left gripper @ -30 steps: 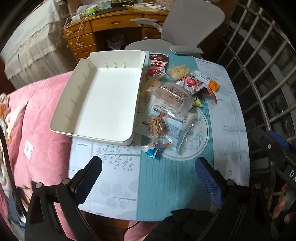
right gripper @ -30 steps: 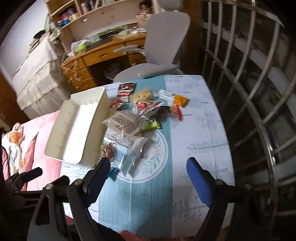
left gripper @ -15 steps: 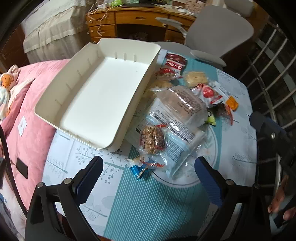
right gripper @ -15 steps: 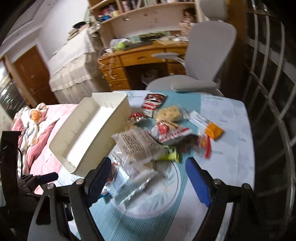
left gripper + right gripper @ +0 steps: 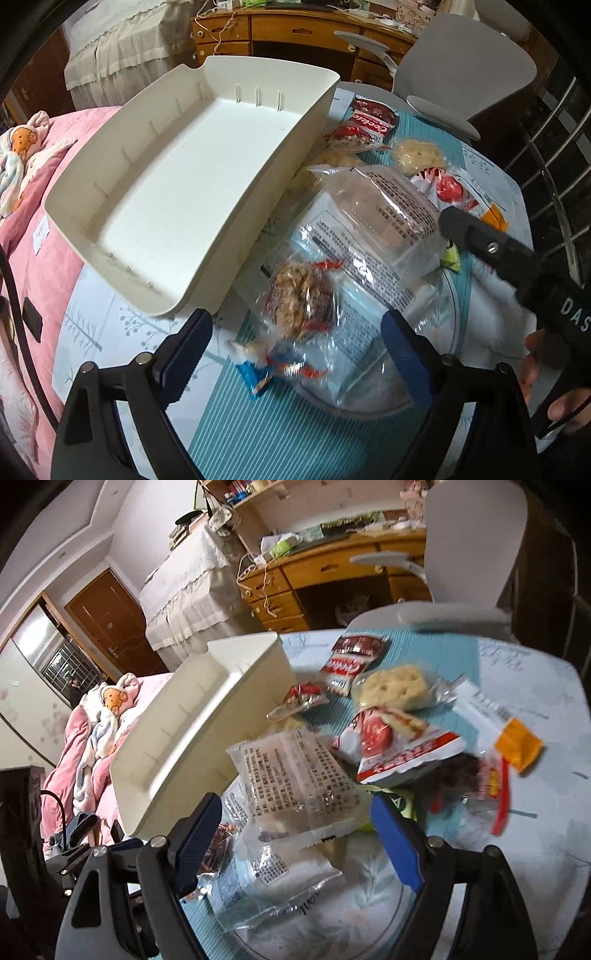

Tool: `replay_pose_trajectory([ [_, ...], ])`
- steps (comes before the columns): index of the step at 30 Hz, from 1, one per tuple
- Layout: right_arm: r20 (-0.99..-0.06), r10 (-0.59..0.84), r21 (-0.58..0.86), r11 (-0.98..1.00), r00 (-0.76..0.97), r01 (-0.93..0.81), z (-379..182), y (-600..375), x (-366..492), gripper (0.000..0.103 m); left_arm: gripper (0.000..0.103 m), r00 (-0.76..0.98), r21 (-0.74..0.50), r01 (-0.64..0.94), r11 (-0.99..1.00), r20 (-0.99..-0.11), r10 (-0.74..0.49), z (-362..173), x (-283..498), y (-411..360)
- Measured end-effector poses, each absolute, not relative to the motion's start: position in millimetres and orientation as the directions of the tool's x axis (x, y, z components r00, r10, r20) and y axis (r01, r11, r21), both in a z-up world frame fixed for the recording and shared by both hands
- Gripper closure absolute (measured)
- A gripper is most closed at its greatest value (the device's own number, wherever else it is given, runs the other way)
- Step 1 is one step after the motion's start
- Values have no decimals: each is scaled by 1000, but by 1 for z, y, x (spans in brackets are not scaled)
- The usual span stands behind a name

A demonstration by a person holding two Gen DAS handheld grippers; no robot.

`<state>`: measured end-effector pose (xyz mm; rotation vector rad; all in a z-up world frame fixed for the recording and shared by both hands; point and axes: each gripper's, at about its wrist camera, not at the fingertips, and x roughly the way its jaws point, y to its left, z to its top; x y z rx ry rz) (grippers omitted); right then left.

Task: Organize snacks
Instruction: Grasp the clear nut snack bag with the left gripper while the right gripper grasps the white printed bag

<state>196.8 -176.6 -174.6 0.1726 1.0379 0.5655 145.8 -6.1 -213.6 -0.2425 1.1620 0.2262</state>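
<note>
A pile of snack packets lies on the round table. My left gripper (image 5: 295, 350) is open, its jaws on either side of a clear packet of brown nut brittle (image 5: 301, 299) and a blue-wrapped candy (image 5: 258, 376). My right gripper (image 5: 295, 834) is open, low over a clear bread packet with black print (image 5: 295, 775), which also shows in the left wrist view (image 5: 384, 206). An empty cream tray (image 5: 177, 177) stands left of the pile and also shows in the right wrist view (image 5: 192, 731). The right gripper's black body (image 5: 517, 266) crosses the left wrist view.
Further back lie a red Coolua packet (image 5: 351, 661), a round rice cake (image 5: 395, 686), a red-and-white packet (image 5: 395, 746) and an orange-tipped stick (image 5: 517, 742). A grey chair (image 5: 461, 554) and wooden desk (image 5: 332, 572) stand behind the table. A pink bed (image 5: 29, 258) lies left.
Both grippers have moved forward and down toward the snack pile. The left now straddles the nut brittle packet; the right has closed in on the bread packet. Jaws stayed open.
</note>
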Motion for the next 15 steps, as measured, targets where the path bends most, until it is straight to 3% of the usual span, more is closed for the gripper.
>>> replay_pose_trajectory([
  [10, -768, 528, 363, 825, 363, -433, -199, -158, 208, 7, 18, 382, -42, -328, 944, -920, 92, -230, 164, -8],
  [15, -782, 515, 341, 825, 350, -451, -212, -153, 213, 6, 33, 356, -9, -325, 946, -928, 114, -238, 171, -10],
])
